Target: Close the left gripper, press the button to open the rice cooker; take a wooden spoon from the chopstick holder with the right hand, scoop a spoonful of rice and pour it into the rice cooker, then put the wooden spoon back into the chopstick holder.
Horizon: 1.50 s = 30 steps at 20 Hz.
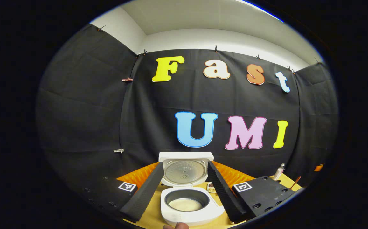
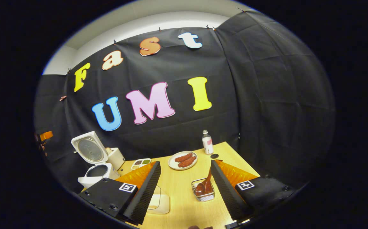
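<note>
The white rice cooker (image 1: 190,216) stands open with its lid (image 1: 185,171) upright, and white rice (image 1: 185,204) lies in its pot. My left gripper (image 1: 186,163) is open just in front of it, one finger on each side of the cooker. In the right gripper view the cooker (image 2: 96,173) stands at the far left. My right gripper (image 2: 185,163) is open above the table. A brown wooden spoon (image 2: 204,184) leans in the small chopstick holder (image 2: 203,194), close to the inner side of the right-hand finger (image 2: 226,187). A white rice container (image 2: 161,202) is partly hidden behind the left-hand finger (image 2: 145,190).
A plate of sausages (image 2: 183,160), a small bottle (image 2: 207,143) with its cap (image 2: 214,156) beside it, and a divided condiment dish (image 2: 141,163) stand on the wooden table (image 2: 184,210) near the back. A beige box (image 2: 117,157) sits behind the cooker. A fingertip (image 1: 177,225) shows at the bottom edge.
</note>
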Available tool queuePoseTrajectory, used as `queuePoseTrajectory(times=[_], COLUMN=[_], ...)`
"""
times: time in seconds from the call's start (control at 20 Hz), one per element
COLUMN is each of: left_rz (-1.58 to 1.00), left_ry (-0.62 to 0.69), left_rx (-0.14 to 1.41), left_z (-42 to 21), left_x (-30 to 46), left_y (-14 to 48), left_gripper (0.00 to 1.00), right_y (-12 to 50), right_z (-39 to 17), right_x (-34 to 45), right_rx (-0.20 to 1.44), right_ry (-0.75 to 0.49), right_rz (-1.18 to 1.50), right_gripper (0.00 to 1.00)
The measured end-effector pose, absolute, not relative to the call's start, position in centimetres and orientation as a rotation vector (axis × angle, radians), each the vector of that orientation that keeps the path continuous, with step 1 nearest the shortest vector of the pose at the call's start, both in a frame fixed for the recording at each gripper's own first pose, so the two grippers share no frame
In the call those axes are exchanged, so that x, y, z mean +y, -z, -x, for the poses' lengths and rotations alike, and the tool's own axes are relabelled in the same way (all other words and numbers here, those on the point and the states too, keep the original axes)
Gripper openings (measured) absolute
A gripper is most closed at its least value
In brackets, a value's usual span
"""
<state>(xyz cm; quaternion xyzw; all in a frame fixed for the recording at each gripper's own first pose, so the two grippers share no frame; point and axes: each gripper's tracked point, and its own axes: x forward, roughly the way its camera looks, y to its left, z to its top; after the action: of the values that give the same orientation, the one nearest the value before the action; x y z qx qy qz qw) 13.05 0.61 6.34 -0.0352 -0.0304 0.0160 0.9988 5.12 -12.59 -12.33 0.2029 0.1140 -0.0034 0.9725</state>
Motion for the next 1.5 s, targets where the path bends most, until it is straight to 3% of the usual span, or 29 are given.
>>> queuePoseTrajectory(times=[0.5,1.0,1.2,1.5], left_rz=[0.03,-0.044,-0.071,0.002], left_ry=[0.004,-0.025,-0.062,-0.076], left_rx=[-0.12,0.038,0.126,0.132], left_z=[-28.6,-42.8,-44.9,-42.2], left_x=[-0.5,0.4,1.9,1.1], left_y=[-10.2,-3.0,0.5,1.5], left_gripper=[0.95,0.95,0.95,0.98], right_y=[7.5,7.2,7.2,6.6], right_z=[-2.3,1.3,1.9,1.3], right_x=[-8.9,-10.1,-9.8,-10.0], right_rx=[0.192,0.233,0.25,0.235], right_ry=[0.008,0.121,0.121,0.088], right_rz=[-0.21,-0.167,-0.155,-0.16], right_gripper=[0.98,0.98,0.98,0.99])
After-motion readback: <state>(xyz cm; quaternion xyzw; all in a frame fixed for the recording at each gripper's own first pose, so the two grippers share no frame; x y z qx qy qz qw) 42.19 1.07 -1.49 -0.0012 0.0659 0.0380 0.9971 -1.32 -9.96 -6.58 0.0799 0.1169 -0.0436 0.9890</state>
